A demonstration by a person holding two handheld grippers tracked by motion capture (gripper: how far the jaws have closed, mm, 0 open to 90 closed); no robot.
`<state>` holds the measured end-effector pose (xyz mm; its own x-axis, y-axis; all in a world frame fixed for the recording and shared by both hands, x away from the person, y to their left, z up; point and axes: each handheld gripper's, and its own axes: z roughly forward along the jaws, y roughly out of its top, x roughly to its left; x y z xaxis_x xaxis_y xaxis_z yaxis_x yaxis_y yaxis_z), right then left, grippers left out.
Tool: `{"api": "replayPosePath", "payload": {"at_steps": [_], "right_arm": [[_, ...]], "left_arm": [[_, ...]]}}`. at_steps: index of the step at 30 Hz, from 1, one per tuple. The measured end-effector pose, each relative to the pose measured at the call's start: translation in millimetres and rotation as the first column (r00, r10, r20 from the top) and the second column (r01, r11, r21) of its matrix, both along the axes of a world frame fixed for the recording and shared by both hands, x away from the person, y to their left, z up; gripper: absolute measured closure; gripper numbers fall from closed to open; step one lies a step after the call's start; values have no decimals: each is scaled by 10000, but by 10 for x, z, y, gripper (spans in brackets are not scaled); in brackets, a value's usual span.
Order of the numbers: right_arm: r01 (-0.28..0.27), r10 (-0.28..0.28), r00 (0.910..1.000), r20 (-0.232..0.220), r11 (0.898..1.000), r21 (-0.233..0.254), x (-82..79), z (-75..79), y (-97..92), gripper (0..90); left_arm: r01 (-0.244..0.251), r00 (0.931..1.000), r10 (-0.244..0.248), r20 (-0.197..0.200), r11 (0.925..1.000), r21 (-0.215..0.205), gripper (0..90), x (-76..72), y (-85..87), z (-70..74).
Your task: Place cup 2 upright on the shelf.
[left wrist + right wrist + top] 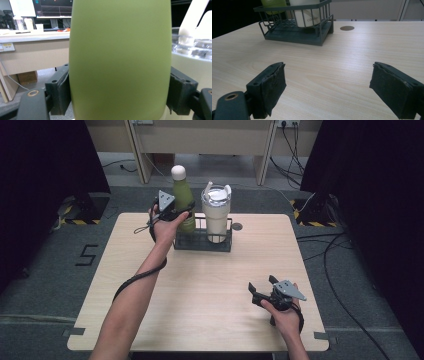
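Bottle (183, 195) upright in left tool (172, 212)

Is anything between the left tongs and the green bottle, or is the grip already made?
Nothing visible. The left tongs have a jaw on each side of the green bottle, which stands in the rack beside the tumbler.

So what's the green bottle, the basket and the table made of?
Green bottle: probably painted metal, since its skin looks smooth and matte, though it could be plastic. Basket: dark coated metal wire, with thin bars. Table: pale wood or wood-look board, showing grain lines.
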<state>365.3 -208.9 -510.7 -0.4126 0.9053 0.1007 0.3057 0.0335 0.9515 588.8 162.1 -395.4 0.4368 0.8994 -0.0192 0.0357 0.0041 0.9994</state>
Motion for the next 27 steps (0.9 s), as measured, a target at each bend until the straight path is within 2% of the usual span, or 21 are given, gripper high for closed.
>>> {"api": "replayPosePath", "payload": {"at_steps": [13,27], "right_arm": [[-31,32,10000,-63,10000,48,-2,5,4,128],[-69,70,10000,-60,10000,36,-1,5,11,129]], "left_arm": [[-2,9990,4,-454,10000,36,211,26,-52,-166],[-62,9984,73,-558,9998,184,210,46,-57,-214]]}}
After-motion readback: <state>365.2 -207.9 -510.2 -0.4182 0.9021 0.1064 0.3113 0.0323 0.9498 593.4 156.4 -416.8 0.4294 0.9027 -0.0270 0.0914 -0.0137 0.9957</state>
